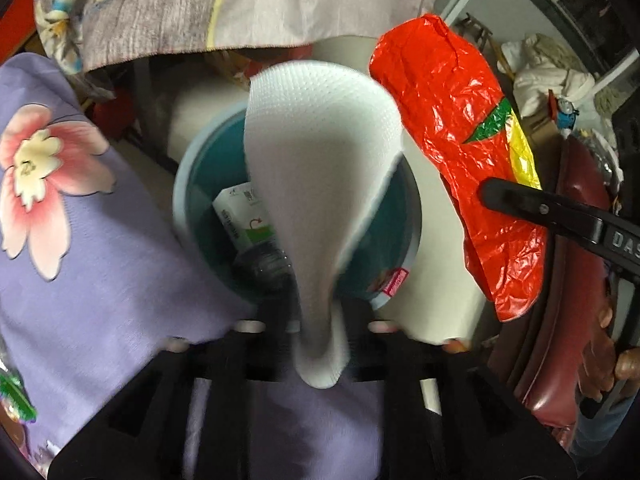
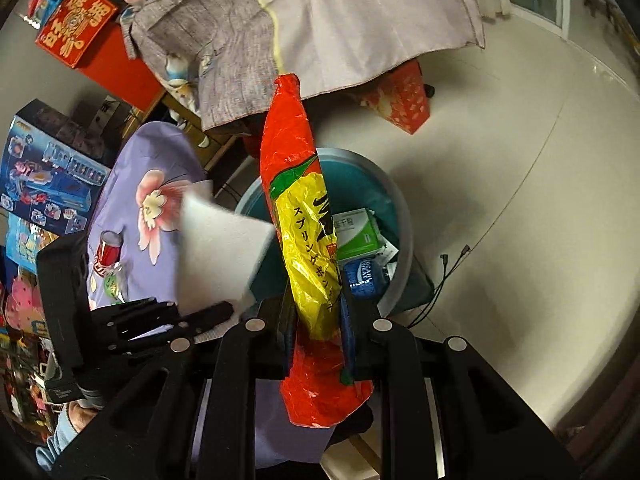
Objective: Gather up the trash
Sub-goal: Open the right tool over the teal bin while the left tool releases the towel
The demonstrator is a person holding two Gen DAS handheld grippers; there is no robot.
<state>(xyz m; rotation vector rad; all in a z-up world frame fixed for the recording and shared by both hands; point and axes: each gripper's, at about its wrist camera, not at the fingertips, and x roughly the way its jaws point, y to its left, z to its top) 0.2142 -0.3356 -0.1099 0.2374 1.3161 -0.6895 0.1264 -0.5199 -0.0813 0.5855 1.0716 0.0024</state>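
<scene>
My left gripper (image 1: 318, 320) is shut on a white paper towel (image 1: 320, 168) and holds it over a teal bin (image 1: 188, 184). The towel also shows in the right wrist view (image 2: 220, 256), held by the left gripper (image 2: 216, 314). My right gripper (image 2: 316, 320) is shut on a red and yellow snack wrapper (image 2: 298, 200) above the same bin (image 2: 360, 184). The wrapper (image 1: 460, 132) and one right finger (image 1: 532, 204) show in the left wrist view. The bin holds a green and white box (image 1: 244, 216) (image 2: 356, 232) and a crushed bottle (image 2: 366, 276).
A purple flowered cloth (image 1: 80, 240) covers the surface left of the bin, with a small can (image 2: 109, 246) on it. A grey cloth (image 2: 320, 32) hangs beyond. Toy boxes (image 2: 44, 176) stand at left. Cables (image 2: 444, 280) lie on the white floor. A maroon seat (image 1: 580, 240) is at right.
</scene>
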